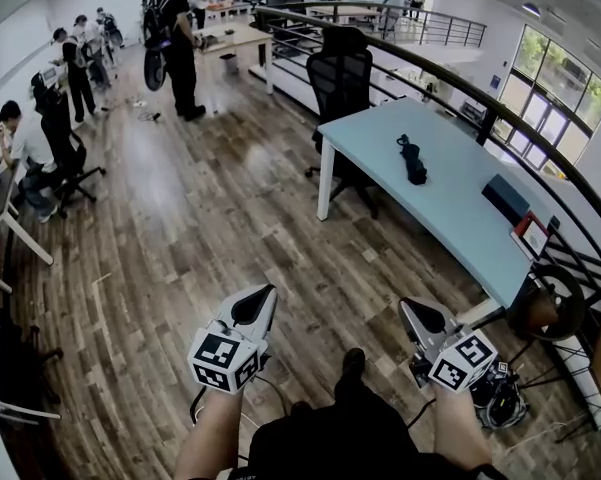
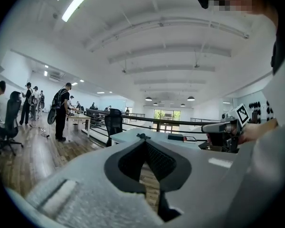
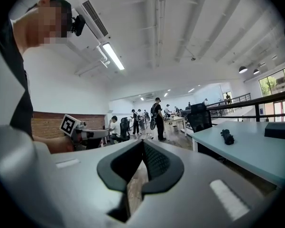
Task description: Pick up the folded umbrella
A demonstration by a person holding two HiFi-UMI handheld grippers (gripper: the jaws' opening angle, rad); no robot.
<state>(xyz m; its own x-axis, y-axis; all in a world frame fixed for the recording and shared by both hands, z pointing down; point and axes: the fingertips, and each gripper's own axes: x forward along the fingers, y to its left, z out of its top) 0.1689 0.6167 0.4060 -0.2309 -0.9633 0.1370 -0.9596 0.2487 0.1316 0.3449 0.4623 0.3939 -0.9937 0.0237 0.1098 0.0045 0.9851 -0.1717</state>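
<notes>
1. The left gripper [image 1: 258,303] had its jaws closed tip to tip with nothing between them. It was held low in front of the person and pointed roughly level.
2. The right gripper [image 1: 418,313] was likewise shut and empty, carried beside the left one but apart from it.
3. The folded umbrella [image 1: 413,160] lay flat on the pale table [image 1: 450,218], well ahead of both grippers and off to their right. It was nearer the right gripper's line, and nothing touched it.
4. Both grippers were probably shut because the approach was unfinished, with open floor between them and the table's near edge. Whichever gripper took the umbrella would have to part its jaws first.
5. Bare tabletop surrounded the umbrella, and the dark box [image 1: 505,198] sat well apart from it, further to the right. That placement likely left room to close the jaws across the umbrella's narrow body without nudging anything else.
</notes>
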